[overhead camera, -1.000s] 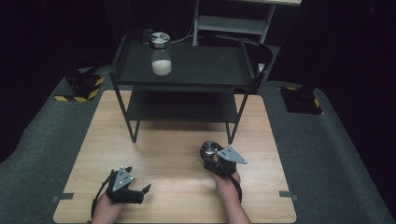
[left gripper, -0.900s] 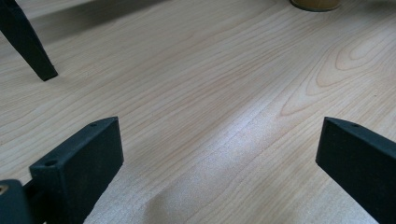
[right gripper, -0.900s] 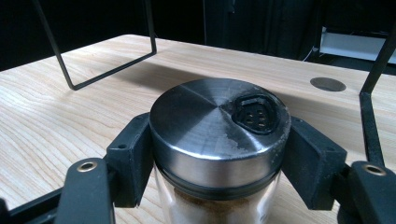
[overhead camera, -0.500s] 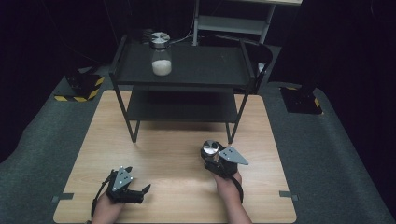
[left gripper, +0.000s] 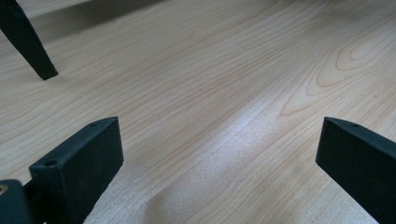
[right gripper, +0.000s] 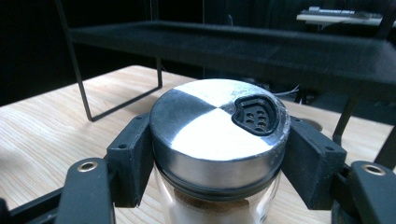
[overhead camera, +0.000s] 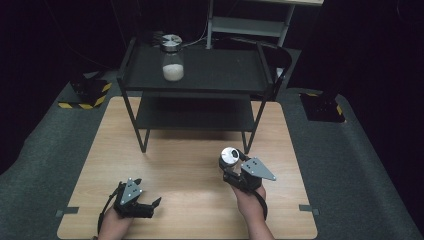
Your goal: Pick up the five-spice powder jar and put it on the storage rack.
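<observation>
Right tool, shifted slightly right, clamped on spice jar; left tool spread, empty; risk: jar slipping if grip loosens.

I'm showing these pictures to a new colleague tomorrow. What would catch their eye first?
Most likely the shaker jar with its shiny metal lid, clamped between the jaws of the right gripper above the near right part of the wooden table. Next, a second jar with white contents stands on the top shelf of the black rack at the far side. The left gripper sits open and empty near the front left edge.
</observation>
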`<state>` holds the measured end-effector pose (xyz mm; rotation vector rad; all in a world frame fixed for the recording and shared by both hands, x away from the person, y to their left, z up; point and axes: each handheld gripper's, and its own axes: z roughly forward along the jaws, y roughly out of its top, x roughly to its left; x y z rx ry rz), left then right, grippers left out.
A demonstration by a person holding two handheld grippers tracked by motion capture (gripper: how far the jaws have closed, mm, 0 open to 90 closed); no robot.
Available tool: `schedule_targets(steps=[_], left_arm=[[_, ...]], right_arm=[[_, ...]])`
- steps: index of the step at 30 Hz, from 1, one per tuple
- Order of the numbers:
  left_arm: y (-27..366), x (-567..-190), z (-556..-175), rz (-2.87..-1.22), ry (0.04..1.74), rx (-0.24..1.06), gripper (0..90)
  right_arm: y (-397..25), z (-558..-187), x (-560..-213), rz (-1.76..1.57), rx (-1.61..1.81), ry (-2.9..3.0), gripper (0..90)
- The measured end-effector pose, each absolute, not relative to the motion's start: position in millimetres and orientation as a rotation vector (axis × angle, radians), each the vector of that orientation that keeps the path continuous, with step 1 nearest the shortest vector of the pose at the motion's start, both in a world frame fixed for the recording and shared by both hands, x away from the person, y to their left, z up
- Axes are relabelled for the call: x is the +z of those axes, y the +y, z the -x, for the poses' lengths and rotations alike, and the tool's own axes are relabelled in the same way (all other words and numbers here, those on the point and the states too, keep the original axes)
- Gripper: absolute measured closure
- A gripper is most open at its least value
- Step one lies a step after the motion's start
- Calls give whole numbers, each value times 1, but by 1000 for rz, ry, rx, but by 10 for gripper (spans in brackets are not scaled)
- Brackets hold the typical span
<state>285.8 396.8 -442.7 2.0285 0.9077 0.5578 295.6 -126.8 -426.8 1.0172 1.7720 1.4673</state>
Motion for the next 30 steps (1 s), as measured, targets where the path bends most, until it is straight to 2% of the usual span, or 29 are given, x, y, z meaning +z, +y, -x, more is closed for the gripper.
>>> schedule_targets(steps=[16, 30], left_arm=[[397, -443, -287, -2026, 916, 553, 9], [399, -443, -287, -2014, 921, 539, 9]], right_arm=[[-135, -272, -375, -946, 1497, 1700, 324], [-137, -275, -333, -931, 1537, 1661, 325]])
